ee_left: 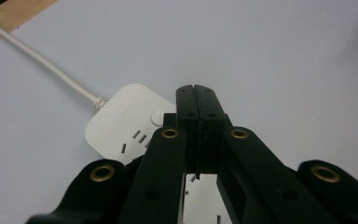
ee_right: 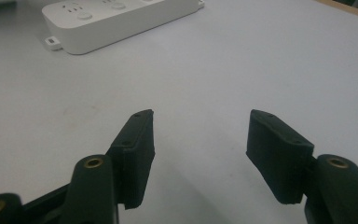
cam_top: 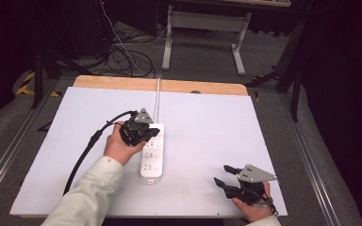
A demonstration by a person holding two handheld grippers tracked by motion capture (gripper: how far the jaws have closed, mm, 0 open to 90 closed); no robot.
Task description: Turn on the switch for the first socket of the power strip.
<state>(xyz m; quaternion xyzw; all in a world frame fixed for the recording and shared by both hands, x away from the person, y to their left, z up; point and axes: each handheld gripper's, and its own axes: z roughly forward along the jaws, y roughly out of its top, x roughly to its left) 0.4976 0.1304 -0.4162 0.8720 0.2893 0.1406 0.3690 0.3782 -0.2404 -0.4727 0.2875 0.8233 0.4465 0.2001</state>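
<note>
The left tongs (ee_left: 196, 88) are staying pressed together over the white power strip (cam_top: 152, 150); the right tongs (ee_right: 198, 149) are sitting apart on the table (cam_top: 207, 117).

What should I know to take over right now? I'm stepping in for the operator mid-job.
Left gripper: jaws shut with nothing between them, tips over the cord end of the white power strip, close to its round button.
Right gripper: open, empty, near the table's front right, apart from the strip.
Strip lies flat mid-table, cord running to the far edge; no plug in it.
Done: left gripper closed and brought over the button.
Left: probably pressing it; contact cannot be told.
</note>
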